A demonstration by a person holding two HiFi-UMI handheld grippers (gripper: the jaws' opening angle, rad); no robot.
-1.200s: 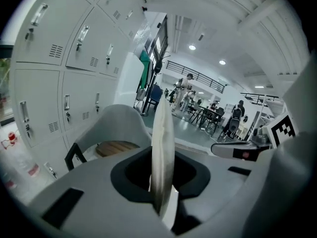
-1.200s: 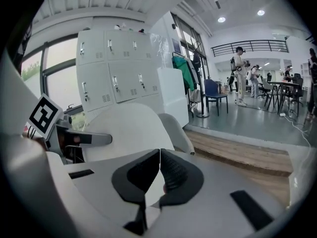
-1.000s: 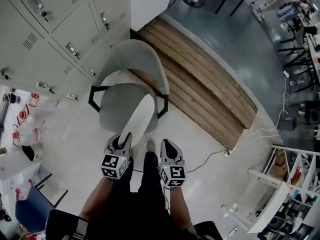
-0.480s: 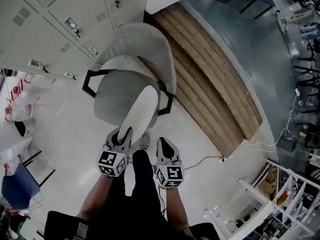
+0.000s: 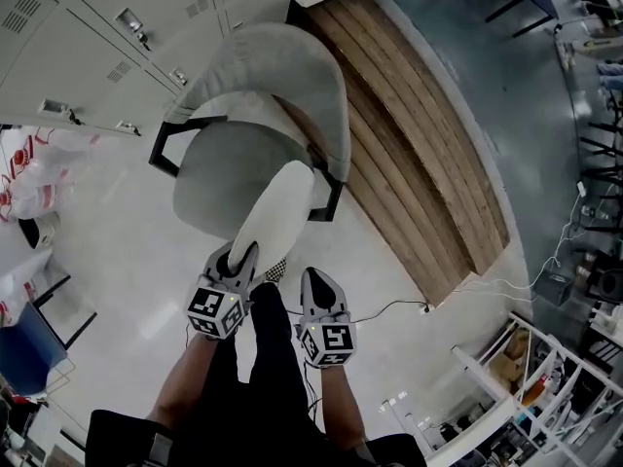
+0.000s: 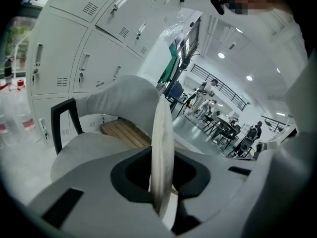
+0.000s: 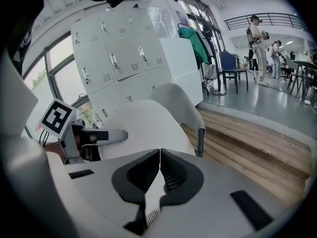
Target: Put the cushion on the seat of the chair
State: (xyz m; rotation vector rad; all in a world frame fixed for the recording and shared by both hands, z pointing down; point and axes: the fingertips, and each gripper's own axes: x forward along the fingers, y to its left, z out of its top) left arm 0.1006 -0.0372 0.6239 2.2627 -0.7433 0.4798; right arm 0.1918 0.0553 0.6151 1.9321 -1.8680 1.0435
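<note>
Left gripper [image 6: 161, 168]: my jaws clamp the near edge of the white cushion [image 6: 162, 133], which stands on edge. Right gripper [image 7: 159, 168]: my jaws are pressed together with nothing between them, just beside the cushion. Cushion's far end: over the seat of the grey chair [image 5: 209, 183]; contact not discernible. Behind the chair: wooden platform [image 5: 419, 144], grey lockers [image 5: 88, 27].

cushion [image 5: 275, 212]: white cloth, matt, smooth
chair [image 5: 219, 168]: grey matt fabric, black frame
platform [image 5: 419, 173]: bare wooden slats
floor [image 5: 127, 290]: pale, glossy
lockers [image 5: 88, 37]: grey painted metal
</note>
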